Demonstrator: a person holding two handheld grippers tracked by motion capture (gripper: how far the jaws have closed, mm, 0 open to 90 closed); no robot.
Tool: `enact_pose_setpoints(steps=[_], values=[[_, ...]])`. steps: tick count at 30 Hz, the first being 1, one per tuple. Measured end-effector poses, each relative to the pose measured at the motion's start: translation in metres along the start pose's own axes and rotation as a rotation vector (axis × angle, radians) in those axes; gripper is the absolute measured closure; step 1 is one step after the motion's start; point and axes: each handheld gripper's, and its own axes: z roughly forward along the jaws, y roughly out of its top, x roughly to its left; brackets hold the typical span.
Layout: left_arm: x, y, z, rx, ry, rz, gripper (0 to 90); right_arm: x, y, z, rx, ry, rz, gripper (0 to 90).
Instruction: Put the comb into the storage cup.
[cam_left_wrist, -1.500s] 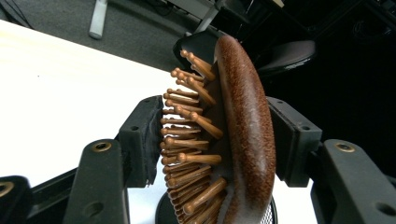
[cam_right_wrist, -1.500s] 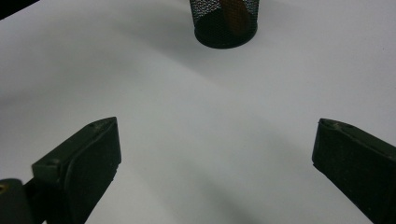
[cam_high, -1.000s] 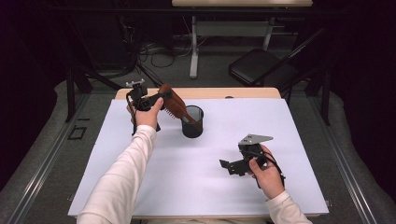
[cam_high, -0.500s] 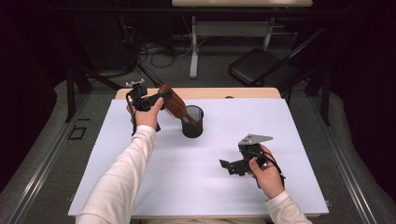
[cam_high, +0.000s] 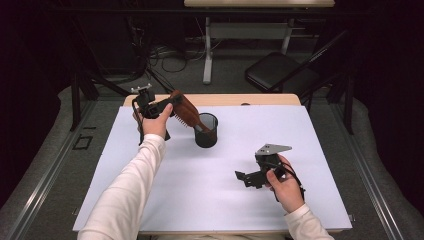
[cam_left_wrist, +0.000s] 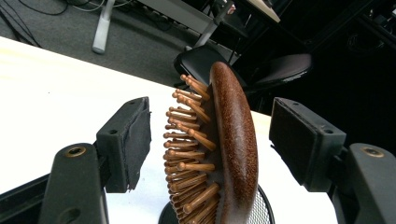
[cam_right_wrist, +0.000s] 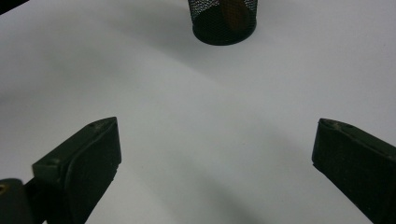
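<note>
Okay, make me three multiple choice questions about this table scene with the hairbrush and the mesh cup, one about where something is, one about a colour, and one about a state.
1. Where is the handle end of the wooden hairbrush?
A. Down in the black mesh cup
B. Flat on the white table cover
C. On the folding chair

2. What colour are the brush's back and bristles?
A. Blue
B. Brown
C. White

3. How do the pads of the left gripper stand to the brush?
A. Pressed on its two sides
B. Apart from it, a gap on each side
C. Shut below it

Answers: 1 A, the brush leans out of the cup in the high view. 2 B, the left gripper view shows brown wood. 3 B, white cover shows between pads and brush.
</note>
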Motion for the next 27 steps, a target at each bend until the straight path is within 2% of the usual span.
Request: enact_pose_setpoints(steps=[27], values=[[0.010,0.013,-0.030,-0.035,-0.006,0.003,30.1,-0.002,0.000,0.004,0.008,-0.001,0.005,1.0]])
